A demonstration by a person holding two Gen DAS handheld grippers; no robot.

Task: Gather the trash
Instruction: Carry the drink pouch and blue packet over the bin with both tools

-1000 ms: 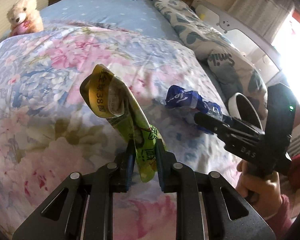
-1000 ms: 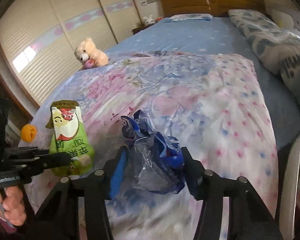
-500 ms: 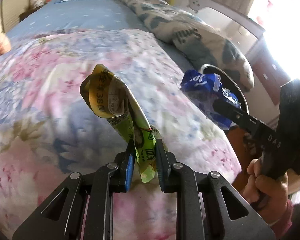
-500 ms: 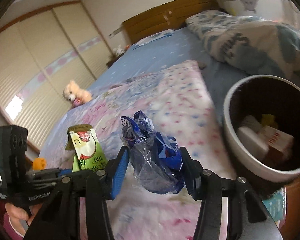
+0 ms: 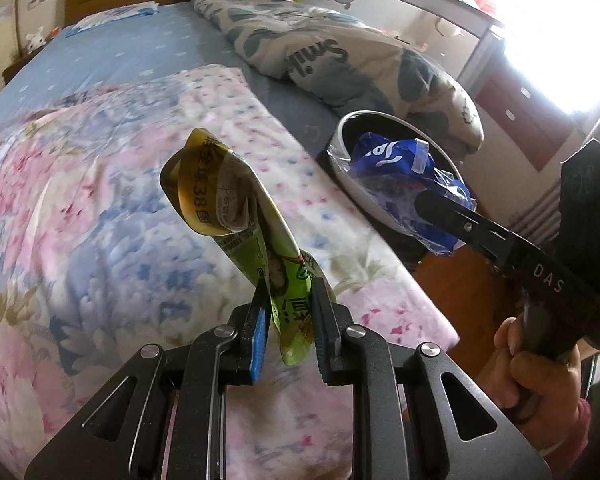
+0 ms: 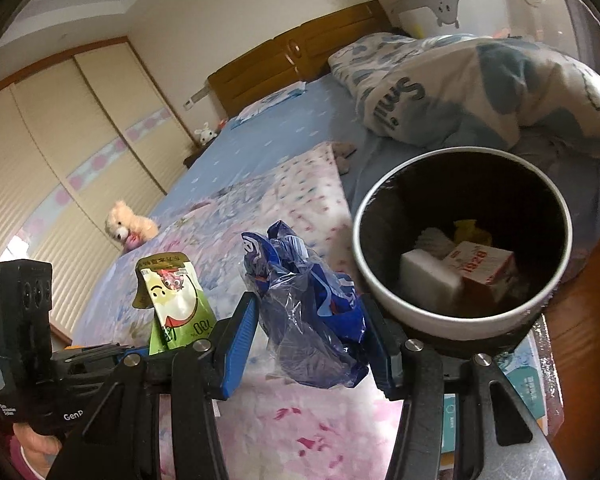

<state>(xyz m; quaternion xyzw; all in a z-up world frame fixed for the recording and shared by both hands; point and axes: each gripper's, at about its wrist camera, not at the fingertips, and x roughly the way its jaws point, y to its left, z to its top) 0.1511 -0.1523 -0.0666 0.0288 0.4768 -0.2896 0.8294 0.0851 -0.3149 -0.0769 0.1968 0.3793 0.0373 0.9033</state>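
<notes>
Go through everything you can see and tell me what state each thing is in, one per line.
Left gripper: shut on the green pouch.
Green pouch: emptied, bent over at its top, held above the floral blanket.
Right gripper: shut on the blue wrapper.
Blue wrapper: crumpled, held beside the bin.
Bin: open, with a white block and a red carton inside.

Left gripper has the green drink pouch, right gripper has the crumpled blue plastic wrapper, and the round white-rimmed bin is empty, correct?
Not empty: the right wrist view shows the round white-rimmed bin already holding a red-and-white carton and other scraps. The left gripper does hold the green drink pouch, the right gripper the crumpled blue plastic wrapper.
</notes>
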